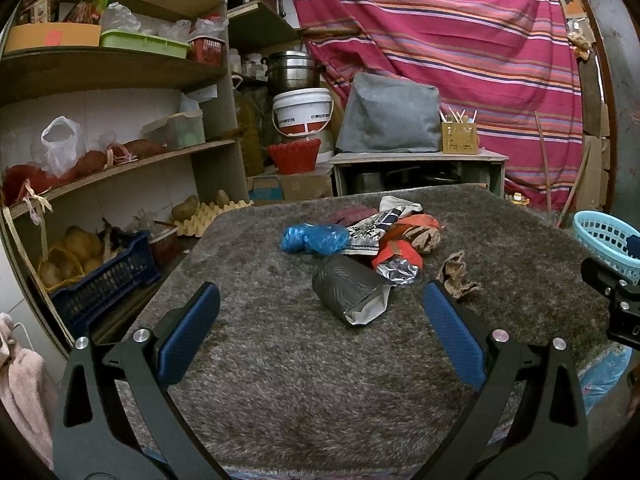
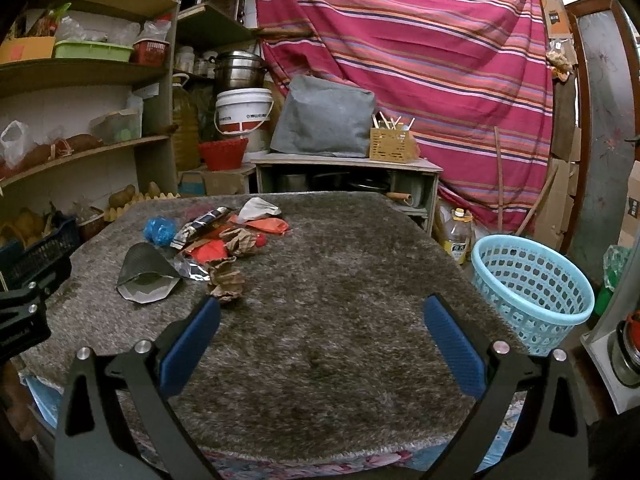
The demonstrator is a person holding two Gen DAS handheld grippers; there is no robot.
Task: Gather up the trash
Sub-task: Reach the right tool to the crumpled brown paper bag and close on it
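A pile of trash lies on the grey shaggy table cover (image 1: 300, 360): a dark grey pouch (image 1: 352, 290), a blue crumpled bag (image 1: 314, 238), red and foil wrappers (image 1: 398, 262), and a crumpled brown paper (image 1: 456, 274). My left gripper (image 1: 320, 320) is open and empty, just short of the grey pouch. My right gripper (image 2: 320, 328) is open and empty over bare cover; the pouch (image 2: 146, 274) and brown paper (image 2: 228, 280) lie to its left. A light blue plastic basket (image 2: 532, 288) stands off the table's right edge, also in the left wrist view (image 1: 608, 240).
Wooden shelves (image 1: 120, 160) with bags, crates and potatoes stand at the left. A low cabinet (image 1: 416, 168) with a grey cover and a white bucket (image 1: 304, 112) stand behind the table. A striped pink cloth (image 2: 420, 60) hangs at the back. An oil bottle (image 2: 456, 236) stands by the basket.
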